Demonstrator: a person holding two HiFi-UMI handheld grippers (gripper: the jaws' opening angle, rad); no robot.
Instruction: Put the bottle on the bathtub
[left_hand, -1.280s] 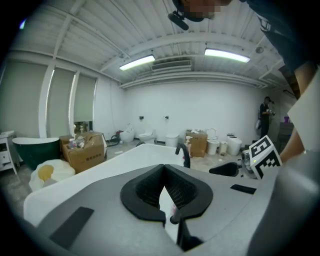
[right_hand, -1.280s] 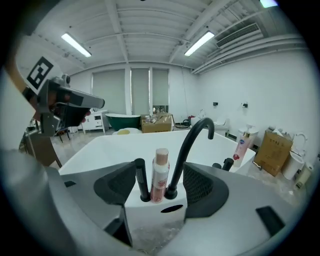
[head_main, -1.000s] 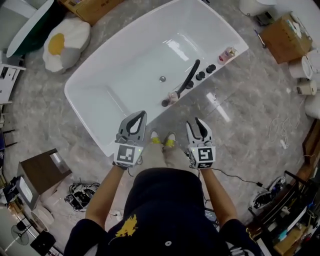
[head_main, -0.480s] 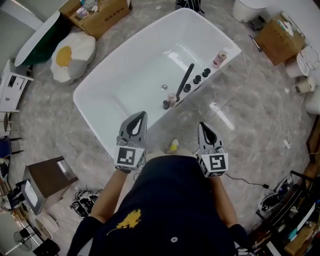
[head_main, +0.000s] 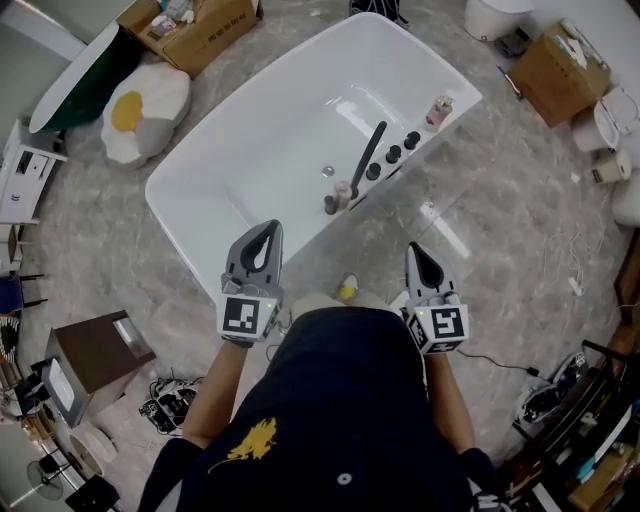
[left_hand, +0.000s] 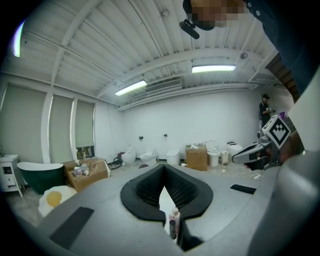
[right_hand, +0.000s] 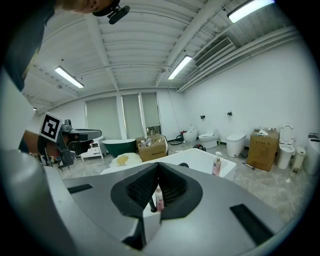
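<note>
The white bathtub (head_main: 250, 135) lies slantwise ahead of me in the head view. A small pale bottle (head_main: 343, 193) stands on its near rim beside the black faucet (head_main: 368, 160). A pink bottle (head_main: 437, 110) stands on the rim's right corner, and it shows again (right_hand: 216, 165) in the right gripper view. My left gripper (head_main: 272, 226) and right gripper (head_main: 412, 248) hover side by side, short of the tub and apart from both bottles. Both are shut and hold nothing. The small bottle (left_hand: 173, 220) shows far off through the left gripper (left_hand: 163, 167), and that bottle (right_hand: 159, 198) shows through the right gripper (right_hand: 158, 164) too.
An egg-shaped cushion (head_main: 145, 108) and a cardboard box (head_main: 190, 25) lie beyond the tub's left end. Another box (head_main: 562, 75) and white fixtures stand at the right. A small brown cabinet (head_main: 92, 360) and cables are on the floor at lower left.
The right gripper's jaws were apart a second ago and are now closed. Both grippers have risen nearer the camera and drawn slightly apart. The bottles have not moved.
</note>
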